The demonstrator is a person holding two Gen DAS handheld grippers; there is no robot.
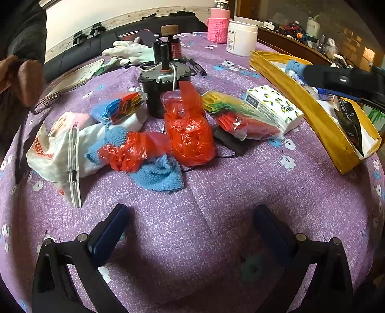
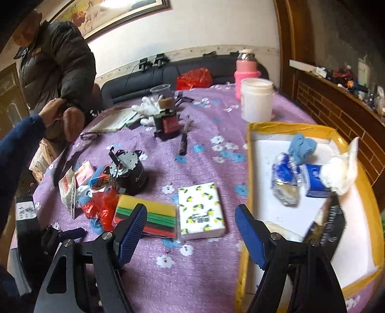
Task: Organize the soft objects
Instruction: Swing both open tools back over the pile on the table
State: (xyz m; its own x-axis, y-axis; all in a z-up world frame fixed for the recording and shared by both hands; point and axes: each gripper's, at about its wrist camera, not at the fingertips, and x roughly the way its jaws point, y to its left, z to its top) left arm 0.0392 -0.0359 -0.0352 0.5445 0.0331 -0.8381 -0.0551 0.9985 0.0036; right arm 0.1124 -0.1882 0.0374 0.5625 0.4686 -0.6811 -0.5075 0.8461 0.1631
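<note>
A heap of soft things lies on the purple flowered table: red plastic bags (image 1: pixel 190 134), a blue cloth (image 1: pixel 160 174), white socks (image 1: pixel 93 142), a white printed bag (image 1: pixel 56 156), a bagged pack of coloured cloths (image 1: pixel 240 115) (image 2: pixel 146 216) and a lemon-print tissue pack (image 1: pixel 274 108) (image 2: pixel 201 210). A yellow-rimmed box (image 1: pixel 310 115) (image 2: pixel 249 154) at the right holds a blue cloth (image 2: pixel 302 146), blue packets (image 2: pixel 315 179) and a white cloth (image 2: pixel 341 171). My left gripper (image 1: pixel 192 221) is open and empty, near the heap. My right gripper (image 2: pixel 192 231) is open and empty, at the box's left rim.
A black motor (image 1: pixel 161 89) (image 2: pixel 128 172) stands behind the heap. A white jar (image 1: pixel 241 37) (image 2: pixel 257 100), a pink bottle (image 1: pixel 219 22), white gloves (image 1: pixel 127 51), a pen (image 2: pixel 184 140) and a booklet (image 2: pixel 115 121) lie farther back. A person (image 2: pixel 55 69) stands at the far left.
</note>
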